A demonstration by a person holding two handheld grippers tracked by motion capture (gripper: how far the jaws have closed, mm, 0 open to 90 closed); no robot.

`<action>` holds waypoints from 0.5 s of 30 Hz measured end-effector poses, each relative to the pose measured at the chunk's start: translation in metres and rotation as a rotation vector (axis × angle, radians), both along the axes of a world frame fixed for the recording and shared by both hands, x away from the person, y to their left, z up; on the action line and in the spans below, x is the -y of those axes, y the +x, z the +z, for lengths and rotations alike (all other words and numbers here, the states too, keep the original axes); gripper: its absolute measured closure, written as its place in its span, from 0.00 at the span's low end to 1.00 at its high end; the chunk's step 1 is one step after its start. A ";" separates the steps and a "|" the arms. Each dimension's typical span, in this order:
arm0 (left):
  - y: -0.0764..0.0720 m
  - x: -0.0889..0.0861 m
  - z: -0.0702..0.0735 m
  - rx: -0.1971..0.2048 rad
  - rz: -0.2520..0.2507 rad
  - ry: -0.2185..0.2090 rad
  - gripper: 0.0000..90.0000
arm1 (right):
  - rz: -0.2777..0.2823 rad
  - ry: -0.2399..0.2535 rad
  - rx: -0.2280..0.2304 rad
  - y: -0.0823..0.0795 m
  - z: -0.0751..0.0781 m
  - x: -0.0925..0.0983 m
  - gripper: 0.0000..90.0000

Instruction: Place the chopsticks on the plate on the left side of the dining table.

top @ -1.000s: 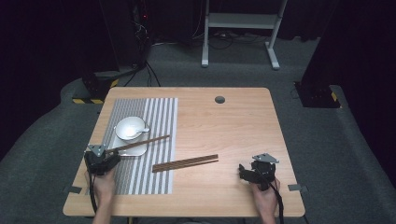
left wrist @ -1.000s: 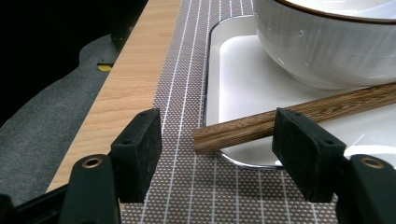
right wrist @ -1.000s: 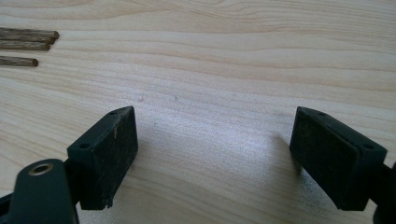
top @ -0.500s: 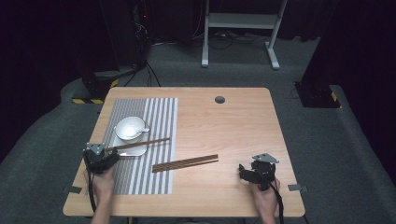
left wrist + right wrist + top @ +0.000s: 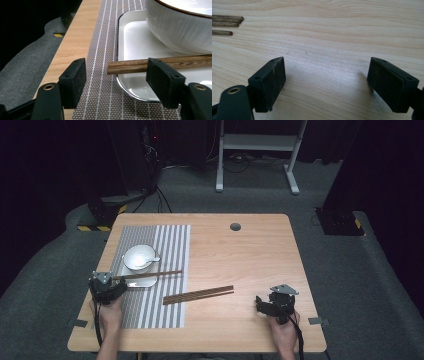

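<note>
- Left tool (image 5: 116, 82): jaws spread wide, pinching nothing; the blunt end of a chopstick (image 5: 160, 63) lies between them, crosswise, close to one pad.
- That chopstick rests across the white tray (image 5: 131, 276) in front of the bowl (image 5: 138, 257), its long axis running away rightward.
- Right tool (image 5: 325, 82), also spread, hovers over bare bench (image 5: 240, 250), well apart; more chopsticks (image 5: 198, 295) lie between.

Both grippers are black: the left gripper (image 5: 106, 286) and the right gripper (image 5: 276, 304) each carry a grey three-cornered plate on top and trail a dark cable. Their blocky pads (image 5: 269, 82) show small screw holes, with brass-looking rivets behind. Forearms appear bare of sleeves.
</note>
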State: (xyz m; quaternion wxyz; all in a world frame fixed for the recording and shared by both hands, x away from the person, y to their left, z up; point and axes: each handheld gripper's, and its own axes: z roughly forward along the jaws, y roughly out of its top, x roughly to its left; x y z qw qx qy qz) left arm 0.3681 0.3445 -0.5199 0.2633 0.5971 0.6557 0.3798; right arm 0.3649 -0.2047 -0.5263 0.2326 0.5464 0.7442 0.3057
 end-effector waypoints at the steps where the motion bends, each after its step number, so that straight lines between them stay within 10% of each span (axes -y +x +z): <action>1: 0.000 0.000 0.000 -0.001 0.001 0.001 0.37 | 0.000 0.000 0.000 0.000 0.000 0.000 0.16; 15: 0.004 -0.002 -0.001 -0.008 0.004 0.002 0.36 | 0.000 0.000 0.000 0.000 0.000 0.000 0.17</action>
